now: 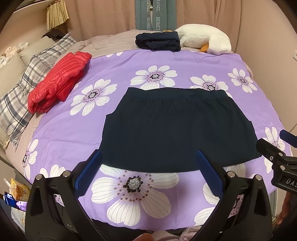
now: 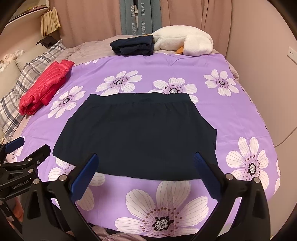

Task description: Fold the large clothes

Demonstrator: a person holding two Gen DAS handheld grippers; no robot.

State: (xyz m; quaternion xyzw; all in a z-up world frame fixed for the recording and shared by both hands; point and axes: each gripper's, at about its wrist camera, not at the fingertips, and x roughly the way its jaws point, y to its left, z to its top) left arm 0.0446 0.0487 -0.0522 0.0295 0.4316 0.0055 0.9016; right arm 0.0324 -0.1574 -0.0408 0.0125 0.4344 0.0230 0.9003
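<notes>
Dark navy pleated skirt (image 1: 178,128) flat, unfolded on purple floral bedspread (image 1: 204,63). Left gripper (image 1: 148,174), right gripper (image 2: 146,174): both spread, empty. Recommended: pinch near hem corners, fold evenly toward waistband.

Hanging grey-green cloth (image 2: 142,16): "HANEL", "HOME", partly cut off
Left tool (image 2: 20,183) body: "GenRobot.AI"
Right tool (image 1: 285,178) body: "DAS", cut off

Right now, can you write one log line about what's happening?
left gripper: open, empty | right gripper: open, empty | dark skirt: flat, unfolded | red jacket: folded aside
</notes>
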